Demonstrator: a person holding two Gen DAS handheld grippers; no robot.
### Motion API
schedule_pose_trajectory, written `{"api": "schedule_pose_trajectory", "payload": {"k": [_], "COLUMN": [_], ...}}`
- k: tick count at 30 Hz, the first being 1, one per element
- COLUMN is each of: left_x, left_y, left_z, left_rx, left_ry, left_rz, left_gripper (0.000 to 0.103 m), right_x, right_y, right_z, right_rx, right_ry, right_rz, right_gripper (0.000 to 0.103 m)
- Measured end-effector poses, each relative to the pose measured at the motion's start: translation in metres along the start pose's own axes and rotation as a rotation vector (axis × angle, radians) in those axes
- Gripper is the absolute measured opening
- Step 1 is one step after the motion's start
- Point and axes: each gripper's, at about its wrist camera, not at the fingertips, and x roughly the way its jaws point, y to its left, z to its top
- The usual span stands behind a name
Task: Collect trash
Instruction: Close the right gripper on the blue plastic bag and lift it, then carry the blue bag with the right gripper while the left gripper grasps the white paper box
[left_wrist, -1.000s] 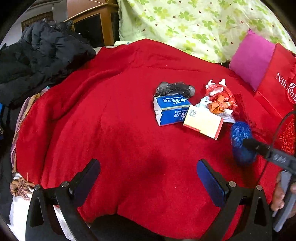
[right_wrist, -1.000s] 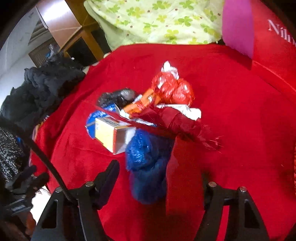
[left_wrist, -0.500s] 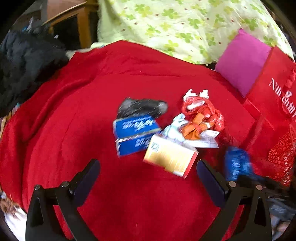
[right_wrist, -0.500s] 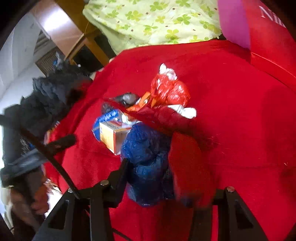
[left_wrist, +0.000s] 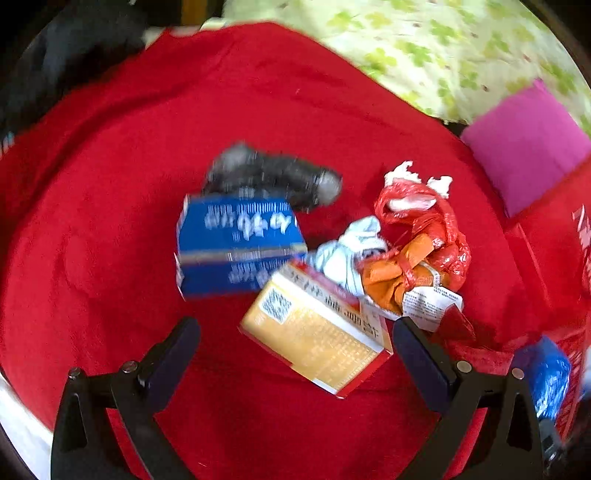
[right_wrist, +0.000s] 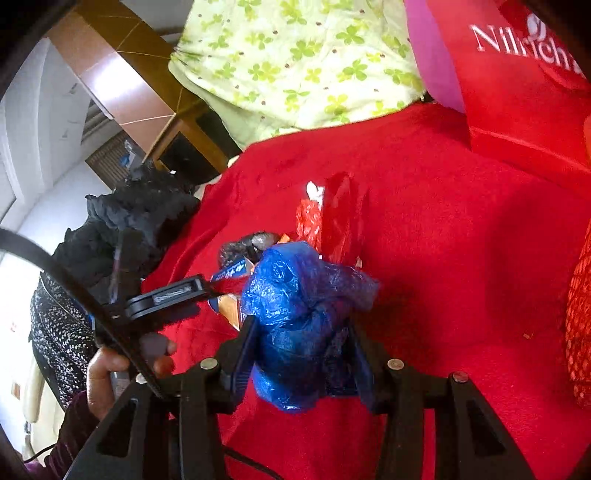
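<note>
Our right gripper (right_wrist: 301, 354) is clamped on a crumpled blue plastic bag (right_wrist: 299, 314), its jaws having just been closing with the bag between them; both pads press into the bundle, which bulges out above the fingers and hangs clear of the red blanket (right_wrist: 461, 258). In the left wrist view the same blue bag (left_wrist: 546, 373) shows at about four o'clock, near the frame's edge.

Our left gripper (left_wrist: 295, 354) has its fingers wide apart and nothing between the pads — it hangs above the pile of trash on the blanket. The yellow carton (left_wrist: 314, 332) with red edges lies between the two fingers' tips, closer to the right-hand one, tilted with a corner pointing to five o'clock. Touching its upper corner, at eleven o'clock from it, is a blue box (left_wrist: 236, 243) with white lettering (blurred, so we cannot read it). Behind the blue box, at twelve o'clock, lies a dark grey crumpled bag (left_wrist: 273, 177). At two o'clock from the yellow carton sits a knotted red plastic bag (left_wrist: 432, 221) with white tissue poking out, an orange wrapper (left_wrist: 391, 277) and pale crumpled paper (left_wrist: 351, 251) against it.

In the right wrist view a person's hand (right_wrist: 110, 373) grips the left gripper's handle at eight o'clock — a dark jacket (right_wrist: 136, 221) is heaped at ten o'clock, the green floral quilt (right_wrist: 295, 62) at twelve.
</note>
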Motion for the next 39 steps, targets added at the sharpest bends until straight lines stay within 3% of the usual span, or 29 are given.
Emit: {"api": "schedule_pose_trajectory", "payload": {"k": [6, 11, 14, 20, 25, 28, 29, 33, 36, 37, 39], "left_x": [0.010, 0.019, 0.020, 0.005, -0.027, -0.043, -0.047, -0.052, -0.042, -0.041, -0.043], "left_y": [0.017, 0.025, 0.027, 0.025, 0.020, 0.017, 0.017, 0.014, 0.017, 0.016, 0.009], "left_z": [-0.006, -0.014, -0.019, -0.024, -0.029, -0.034, -0.037, -0.050, -0.061, -0.067, -0.078], "left_rx": [-0.155, -0.237, -0.271, -0.245, -0.148, -0.091, -0.082, 0.006, 0.019, 0.039, 0.096], "left_ry": [0.018, 0.060, 0.057, 0.003, -0.080, -0.093, -0.091, -0.102, -0.053, -0.045, -0.039], "left_rz": [-0.111, -0.214, -0.255, -0.276, -0.247, -0.251, -0.261, -0.184, -0.194, -0.188, -0.182], "left_gripper": [0.100, 0.068, 0.064, 0.058, 0.055, 0.008, 0.008, 0.008, 0.013, 0.017, 0.035], "right_x": [-0.005, -0.013, -0.022, -0.046, -0.077, -0.096, -0.103, -0.123, -0.131, -0.132, -0.131], "right_y": [0.002, 0.001, -0.003, 0.001, -0.001, -0.008, -0.012, -0.026, -0.034, -0.035, -0.036], "right_z": [-0.001, -0.002, -0.003, -0.002, 0.001, 0.002, 0.002, 0.002, 0.001, 0.001, 0.000], "right_rx": [-0.025, -0.032, -0.038, -0.084, -0.093, -0.078, -0.068, -0.033, -0.013, -0.011, -0.008], "right_ry": [-0.016, -0.040, -0.056, -0.149, -0.262, -0.322, -0.340, -0.391, -0.401, -0.400, -0.393], "right_rz": [-0.020, -0.030, -0.018, 0.021, 0.040, 0.043, 0.042, 0.040, 0.034, 0.029, 0.021], "right_gripper": [0.050, 0.050, 0.050, 0.050, 0.050, 0.050, 0.050, 0.050, 0.050, 0.050, 0.050]}}
